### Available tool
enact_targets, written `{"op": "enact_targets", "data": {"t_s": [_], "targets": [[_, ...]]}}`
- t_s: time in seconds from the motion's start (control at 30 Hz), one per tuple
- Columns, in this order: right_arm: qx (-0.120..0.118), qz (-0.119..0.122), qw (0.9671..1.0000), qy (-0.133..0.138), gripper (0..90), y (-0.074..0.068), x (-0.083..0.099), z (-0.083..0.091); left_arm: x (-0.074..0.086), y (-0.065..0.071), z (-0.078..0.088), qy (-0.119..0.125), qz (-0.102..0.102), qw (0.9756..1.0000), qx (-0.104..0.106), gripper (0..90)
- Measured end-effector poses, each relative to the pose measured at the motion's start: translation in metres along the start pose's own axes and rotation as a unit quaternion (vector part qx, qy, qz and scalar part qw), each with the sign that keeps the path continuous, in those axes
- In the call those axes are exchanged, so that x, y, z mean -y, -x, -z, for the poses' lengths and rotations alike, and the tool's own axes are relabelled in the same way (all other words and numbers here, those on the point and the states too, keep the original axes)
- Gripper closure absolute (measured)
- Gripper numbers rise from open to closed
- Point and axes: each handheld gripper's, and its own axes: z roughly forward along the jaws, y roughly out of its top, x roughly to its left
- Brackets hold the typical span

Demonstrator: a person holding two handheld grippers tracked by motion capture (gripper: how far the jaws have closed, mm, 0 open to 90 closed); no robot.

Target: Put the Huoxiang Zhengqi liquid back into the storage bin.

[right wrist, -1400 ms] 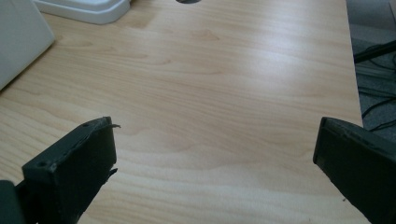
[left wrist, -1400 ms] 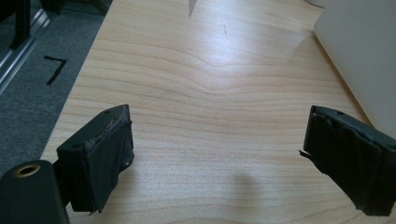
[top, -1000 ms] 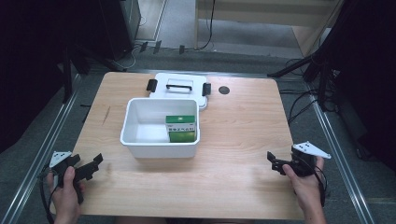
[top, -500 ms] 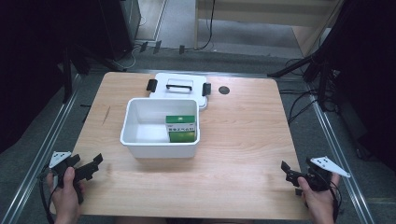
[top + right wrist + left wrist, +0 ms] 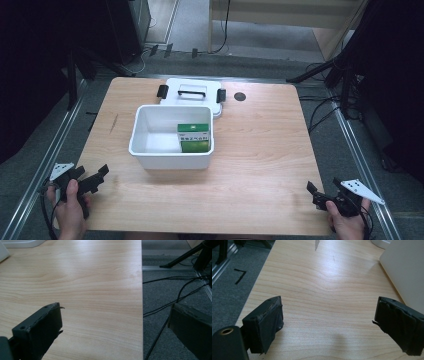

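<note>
Bin of white plastic, rectangular and open-topped, stands mid-desk; one green carton lies inside at its right. One white lid with a black handle and two black latches lies flat just behind. Desk — pale wood grain. Left gripper and right gripper — jaws apart, empty, at the near corners.

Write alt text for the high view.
A white open bin holding a green box sits mid-table, its lid lying behind it. The left tool and right tool, both open and empty, rest at the near corners.
</note>
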Motion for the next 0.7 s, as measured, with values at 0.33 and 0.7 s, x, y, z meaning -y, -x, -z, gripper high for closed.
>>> {"op": "enact_targets", "data": {"t_s": [0.33,0.7], "targets": [[0.0,0.002,1.0,0.006,0.0,-0.009,0.009,0.005,-0.001,0.001,-0.002,-0.011,-0.002,0.9999,-0.009,9.1],[-0.027,0.017,0.9995,-0.004,0.0,-0.021,0.012,0.006,-0.001,0.002,-0.003,-0.014,-0.001,0.9998,-0.015,9.1]]}}
